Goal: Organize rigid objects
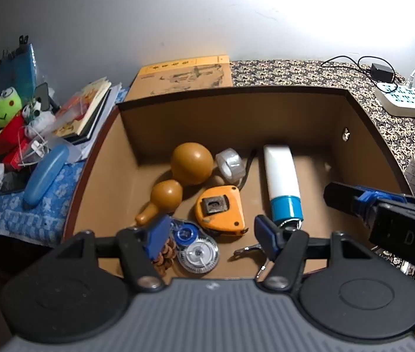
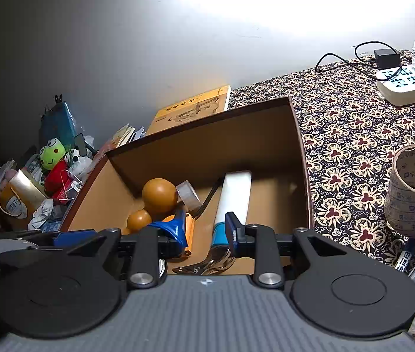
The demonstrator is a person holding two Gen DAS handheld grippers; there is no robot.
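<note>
A brown open box (image 1: 236,94) holds a wooden gourd (image 1: 184,173), a clear tape roll (image 1: 231,164), an orange tape measure (image 1: 222,208), a white tube with a blue cap (image 1: 282,182), a correction tape (image 1: 197,249), brown beads (image 1: 166,256) and a metal tool (image 1: 248,249). My left gripper (image 1: 212,237) is open and empty above the box's near side. My right gripper (image 2: 206,230) is open and empty over the box (image 2: 301,152), beside the tube (image 2: 234,196); it also shows at the right in the left wrist view (image 1: 383,208).
Left of the box lie a frog plush (image 1: 5,108), books (image 1: 87,111) and a blue case (image 1: 46,176). A yellow book (image 1: 184,73) lies behind it. On the patterned cloth at the right stand a power strip (image 2: 410,82) and brown tape rolls (image 2: 413,193).
</note>
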